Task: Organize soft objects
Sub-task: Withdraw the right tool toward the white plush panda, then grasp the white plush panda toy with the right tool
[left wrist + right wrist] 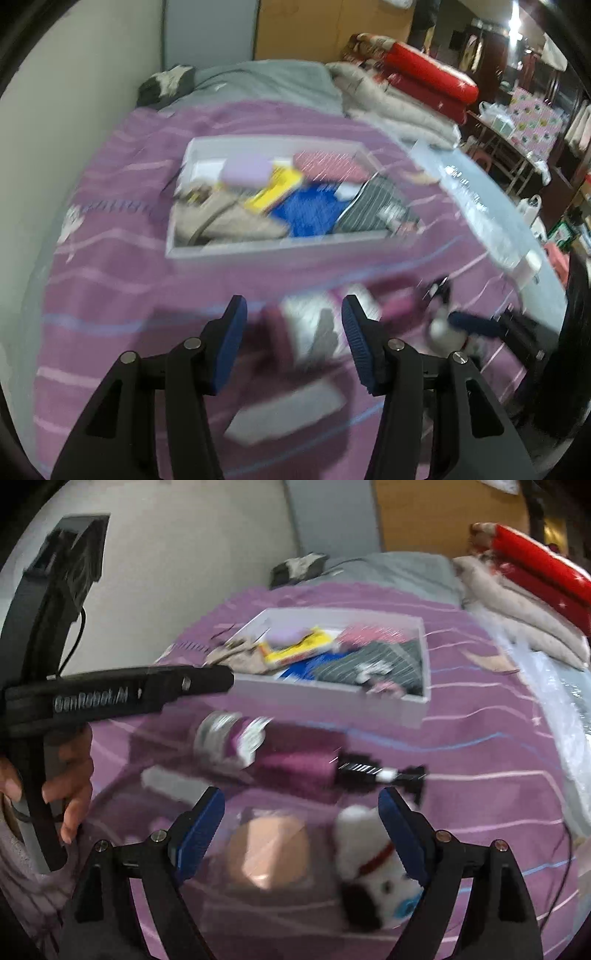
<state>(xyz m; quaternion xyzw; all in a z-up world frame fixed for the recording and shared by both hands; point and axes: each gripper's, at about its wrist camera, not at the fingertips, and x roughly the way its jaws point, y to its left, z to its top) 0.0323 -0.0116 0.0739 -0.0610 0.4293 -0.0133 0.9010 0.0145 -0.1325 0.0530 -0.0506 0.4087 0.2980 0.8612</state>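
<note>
The right gripper [301, 808] hung over the bed with its jaws wide apart and nothing between the pads. Just below it lay a white plush dog [373, 864] with a red collar, close to the right-hand finger, and beside that a round tan pad [267, 853]. A little further out sat a folded magenta cloth [295, 768] with a white-banded roll [231, 740] at its end and a dark pen-like item [380, 771] by it.

The left gripper [293, 321] was also open and empty, its jaws about halfway apart, above a blurred white-and-maroon bundle [310, 328] and a flat grey piece [284, 411]. A hand [70, 775] showed on its handle in the right wrist view.

Beyond both, in the middle of the striped purple bedspread [110, 258], stood a shallow white tray [266, 254] already holding folded cloths in beige, blue, yellow, lilac and grey stripe.

The step in hand looked like the approach to the next loose item. Next the right gripper would need to come down astride the plush dog, close on its body, and carry it to the tray, where free room looked scarce.
</note>
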